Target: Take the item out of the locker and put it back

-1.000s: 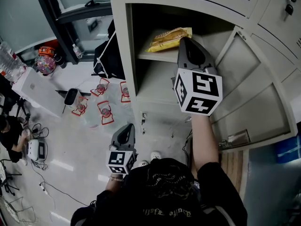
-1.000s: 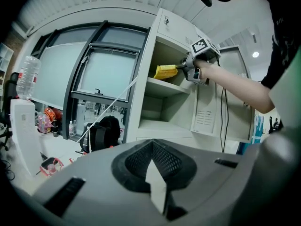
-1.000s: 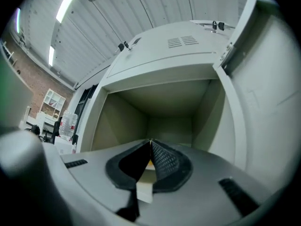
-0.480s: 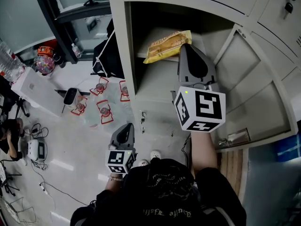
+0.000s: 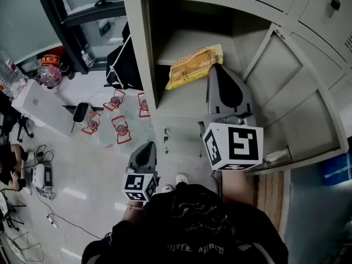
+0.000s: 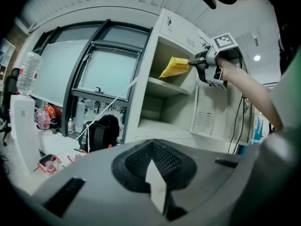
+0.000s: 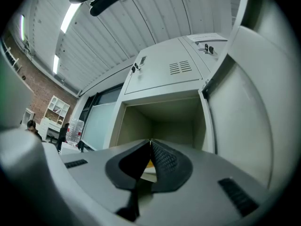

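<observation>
A yellow snack bag (image 5: 193, 65) hangs at the mouth of the open grey locker (image 5: 137, 48), over the front edge of its shelf (image 5: 170, 43). My right gripper (image 5: 216, 66) is shut on the bag's right end. The left gripper view shows the bag (image 6: 173, 67) held in the air in front of the upper compartment by the right gripper (image 6: 191, 63). In the right gripper view a sliver of yellow bag (image 7: 149, 164) shows between the closed jaws (image 7: 150, 143). My left gripper (image 5: 149, 147) stays low over the floor, shut and empty (image 6: 152, 144).
The locker door (image 5: 297, 103) stands open at the right. A black backpack (image 5: 127, 65) leans beside the locker's left wall. Red-and-clear items (image 5: 118, 128) and cables lie on the floor. A person (image 5: 10, 161) sits at the far left.
My right gripper has drawn back out of the locker toward me, bringing the yellow bag off the shelf to the opening. The left gripper has not moved.
</observation>
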